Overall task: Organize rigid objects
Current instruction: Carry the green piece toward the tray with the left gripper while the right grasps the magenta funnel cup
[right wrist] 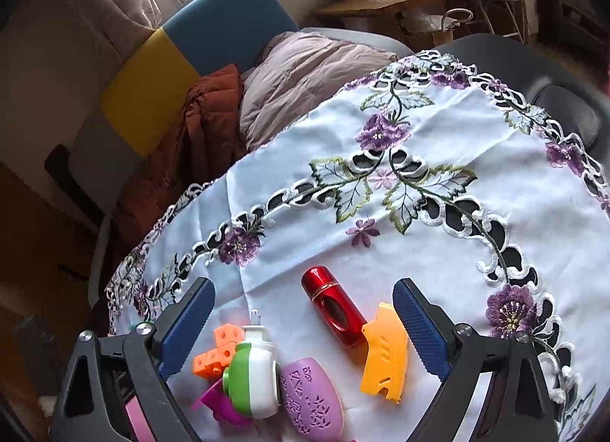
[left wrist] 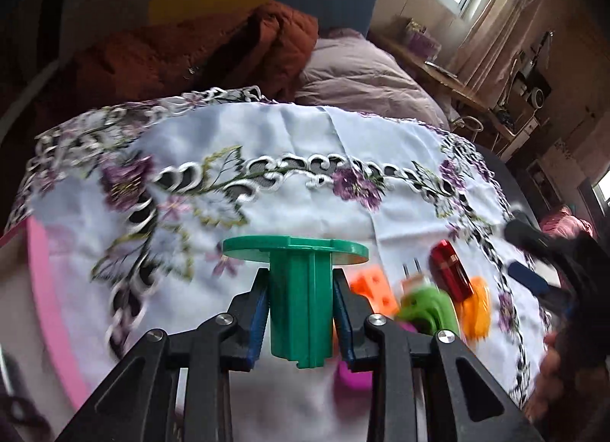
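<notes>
Left wrist view: the small items near the worktop's right edge are motion-blurred; the orange block (left wrist: 371, 287) and the purple piece (left wrist: 352, 375) sit partly behind the left gripper (left wrist: 301, 312) (shapes indistinct). The pink box (left wrist: 49, 312) is cut by the frame's left edge. Right wrist view: the magenta piece (right wrist: 219, 402) lies mostly under the green-and-white plug (right wrist: 253, 377); the purple perforated oval (right wrist: 310, 400) is cropped at the bottom.

One embroidered tablecloth (right wrist: 438, 251) covers the tabletop. On it lie seven small plastic things: one green flanged spool (left wrist: 299, 289), one red cylindrical case (right wrist: 333, 312), one orange-yellow curved plastic piece (right wrist: 383, 354), one orange block with holes (right wrist: 219, 350), one green and white plug-in device (right wrist: 253, 377), one purple patterned egg-shaped piece (right wrist: 310, 400), and one magenta piece (right wrist: 219, 404), partly hidden.
</notes>
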